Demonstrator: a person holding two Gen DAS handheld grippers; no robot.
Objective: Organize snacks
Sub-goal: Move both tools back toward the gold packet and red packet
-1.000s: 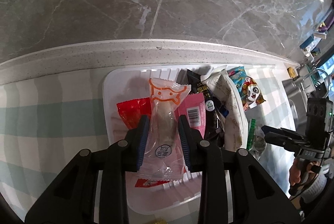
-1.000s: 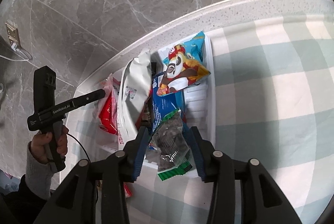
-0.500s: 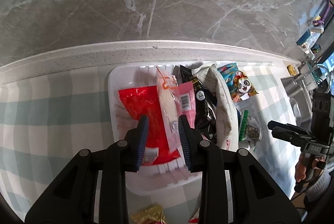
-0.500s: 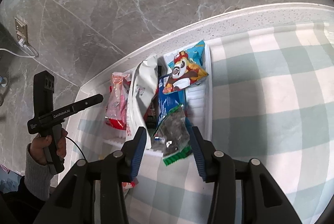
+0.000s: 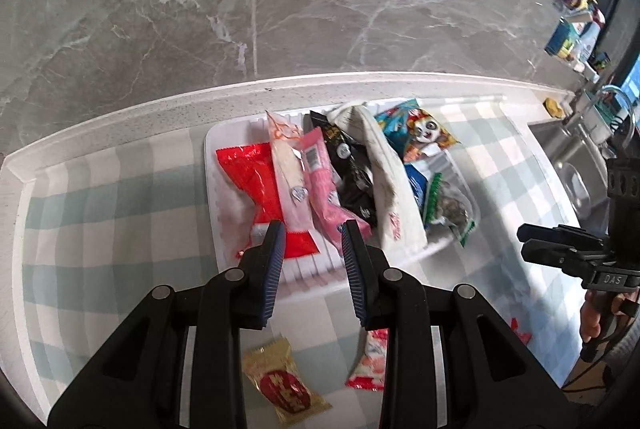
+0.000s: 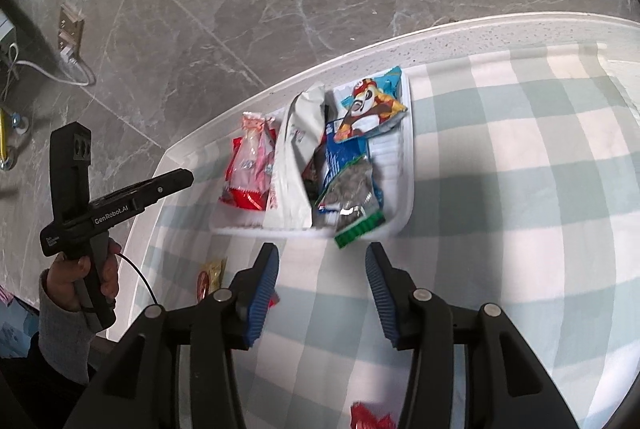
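A white tray [image 5: 212, 205] on the checked cloth holds several snack packets. Among them are a clear packet with an orange print [image 5: 286, 177], a red packet [image 5: 250, 177], a pink one [image 5: 320, 185] and a green-edged packet of dark snacks [image 5: 448, 207]. My left gripper [image 5: 312, 241] is open and empty just in front of the tray's near edge. My right gripper [image 6: 320, 265] is open and empty, in front of the tray [image 6: 404, 165] and the green-edged packet [image 6: 354, 205]. It also shows at the right of the left wrist view [image 5: 560, 245].
On the cloth in front of the tray lie a gold packet with a red label [image 5: 282, 383] and a red-and-white packet [image 5: 370, 359]. Another red packet [image 6: 370, 419] lies near my right gripper. A grey marble wall runs behind the counter. A sink [image 5: 576, 173] is at the right.
My left gripper let go of the clear orange-print packet in the tray and drew back. My right gripper let go of the green-edged packet, opened wide and drew back.
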